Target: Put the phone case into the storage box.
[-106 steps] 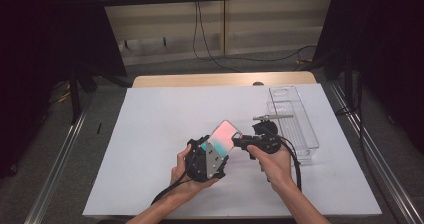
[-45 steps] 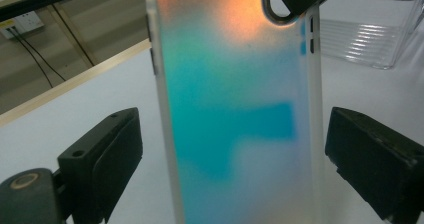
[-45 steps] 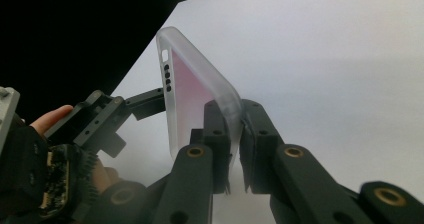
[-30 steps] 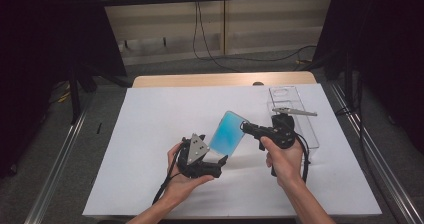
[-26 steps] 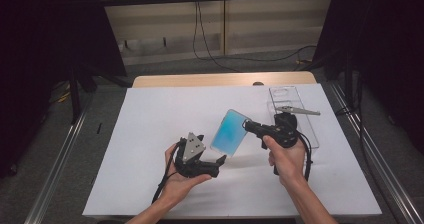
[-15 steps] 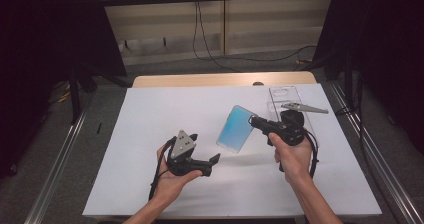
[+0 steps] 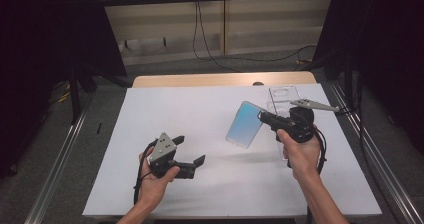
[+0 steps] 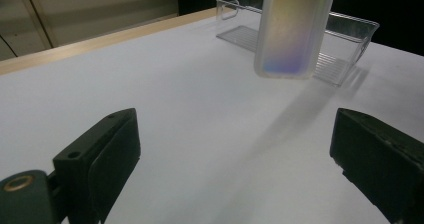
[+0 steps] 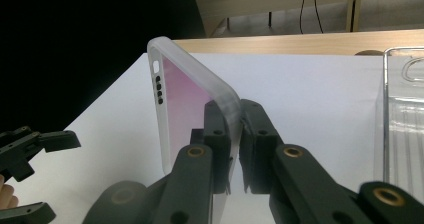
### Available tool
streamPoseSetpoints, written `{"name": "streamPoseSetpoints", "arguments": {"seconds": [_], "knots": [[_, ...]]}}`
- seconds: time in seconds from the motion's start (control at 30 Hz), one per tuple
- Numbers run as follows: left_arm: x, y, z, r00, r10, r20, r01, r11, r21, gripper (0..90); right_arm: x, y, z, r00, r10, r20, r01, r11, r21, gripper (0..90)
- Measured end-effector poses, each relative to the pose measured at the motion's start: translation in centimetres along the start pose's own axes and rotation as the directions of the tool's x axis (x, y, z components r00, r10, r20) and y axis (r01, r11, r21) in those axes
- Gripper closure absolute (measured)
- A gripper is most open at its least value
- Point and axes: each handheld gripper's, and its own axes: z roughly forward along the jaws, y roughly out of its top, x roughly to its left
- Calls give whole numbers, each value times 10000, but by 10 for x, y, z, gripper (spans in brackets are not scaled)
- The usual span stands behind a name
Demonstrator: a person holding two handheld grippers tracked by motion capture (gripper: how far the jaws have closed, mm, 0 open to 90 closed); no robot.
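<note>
A translucent phone case [image 7: 244,124] with a blue-to-pink sheen hangs tilted above the white table [image 7: 200,109]. My right gripper [image 7: 262,118] is shut on the case's right edge. The right gripper view has the case [image 9: 185,99] standing on edge, its rim pinched at my right gripper [image 9: 232,109]. Down at the table's front left, my left gripper [image 7: 190,150] is open with nothing in it, well clear of the case. From the left gripper view the case [image 8: 292,29] hangs ahead, beyond my left gripper [image 8: 235,129].
A clear plastic tray [image 7: 282,93] lies on the table's right side, just behind the right hand, and also appears as the tray [image 8: 350,39] and the tray [image 9: 405,109]. A wooden strip [image 7: 220,79] borders the far table edge. Dark curtains flank both sides.
The left gripper has let go of the case and drawn away to the left and toward the front. The right gripper has carried the case slightly right and up.
</note>
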Motion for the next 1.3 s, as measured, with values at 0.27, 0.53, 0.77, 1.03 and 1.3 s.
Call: {"name": "streamPoseSetpoints", "arguments": {"seconds": [0.27,0.53,0.77,1.03,1.3], "knots": [[15,-6,-9,9984,-492,-262,483,9982,-355,121,-7,4,-5,9996,-20,275,27,9996,-267,831],[17,-10,-27,9991,-124,-416,89,9966,-824,107,-11,11,-7,9982,-125,584,154,9987,-493,832],[24,-23,-44,9971,-141,-750,78,9965,-834,44,-18,15,-7,9966,-130,813,168,9988,-470,833],[39,-40,-54,9898,-729,-1224,625,9943,-868,38,-23,27,-7,9929,-259,1164,321,9982,-513,834],[45,-45,-61,9863,-992,-1317,799,9863,-1442,28,-31,37,-6,9907,-239,1343,319,9978,-580,834]]}}
